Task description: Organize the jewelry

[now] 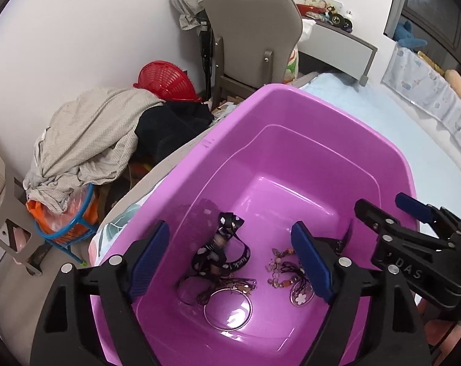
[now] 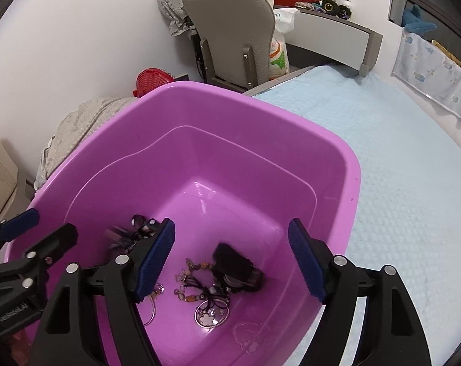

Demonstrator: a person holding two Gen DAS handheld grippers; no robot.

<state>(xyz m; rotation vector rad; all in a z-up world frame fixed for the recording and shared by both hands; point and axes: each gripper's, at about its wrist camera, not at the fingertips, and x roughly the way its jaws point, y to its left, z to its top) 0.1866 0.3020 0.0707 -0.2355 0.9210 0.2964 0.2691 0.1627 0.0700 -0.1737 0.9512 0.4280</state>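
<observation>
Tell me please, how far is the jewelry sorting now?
Several pieces already lie in the purple tub: a black patterned ribbon, a large ring, a beaded bracelet and a flower pendant. Nothing is in hand: the left gripper and the right gripper both hover open over the tub. No jewelry shows on the blue bed cover.

White plaster wall (image 1: 78,30) behind a grey upholstered chair (image 1: 252,30); crumpled beige cloth (image 1: 87,140) and red plastic basket (image 1: 163,82) heaped on the floor; pale blue quilted mattress (image 2: 398,158) at right.
</observation>
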